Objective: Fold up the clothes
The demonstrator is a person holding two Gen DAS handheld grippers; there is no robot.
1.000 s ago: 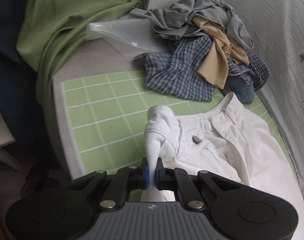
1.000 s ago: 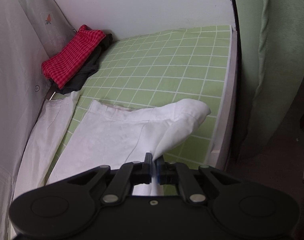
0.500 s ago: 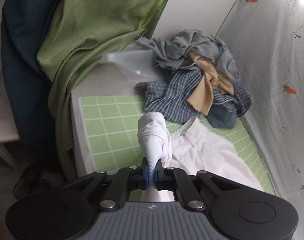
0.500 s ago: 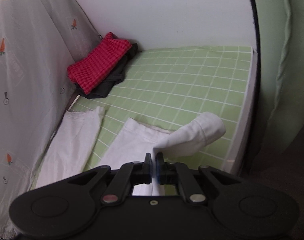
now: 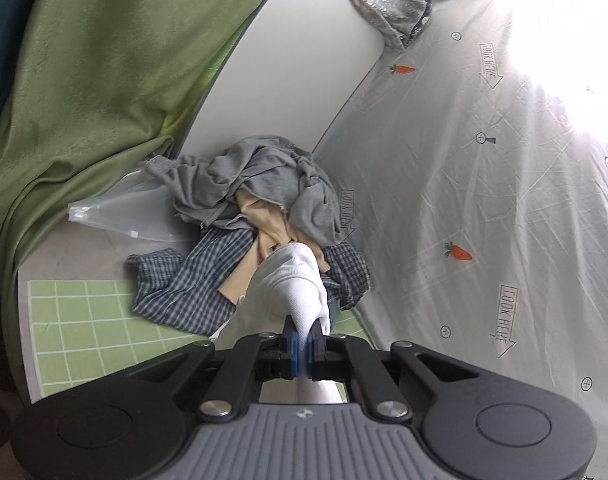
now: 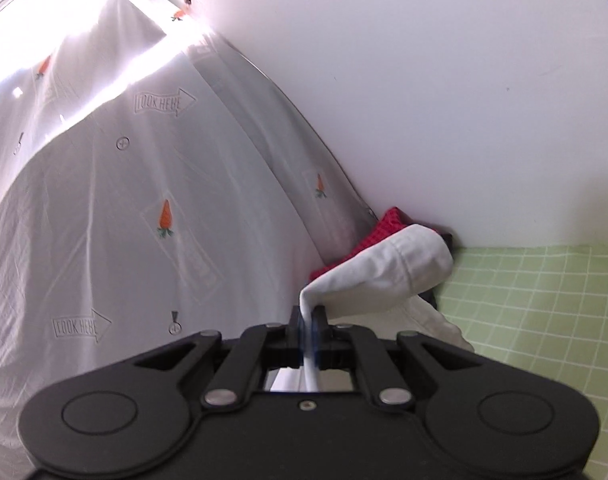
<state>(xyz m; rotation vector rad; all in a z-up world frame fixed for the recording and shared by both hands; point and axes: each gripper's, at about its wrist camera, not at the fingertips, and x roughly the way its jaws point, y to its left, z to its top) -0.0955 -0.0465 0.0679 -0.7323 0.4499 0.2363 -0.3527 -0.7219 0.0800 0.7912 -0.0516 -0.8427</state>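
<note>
The left gripper has its blue-padded fingers pinched on a fold of white ribbed-and-cotton garment, which rises ahead of it. Behind that fold lies a heap of unfolded clothes — grey jersey on top, tan cloth in the middle, blue checked shirt beneath — resting on the green grid-patterned mat. Right of the heap hangs a pale carrot-printed sheet; left of it, a green curtain.

We see white trousers, a blue-checked shirt, a grey top, a tan garment, a red-checked cloth, a green white-gridded mat, and a carrot-printed white sheet.
</note>
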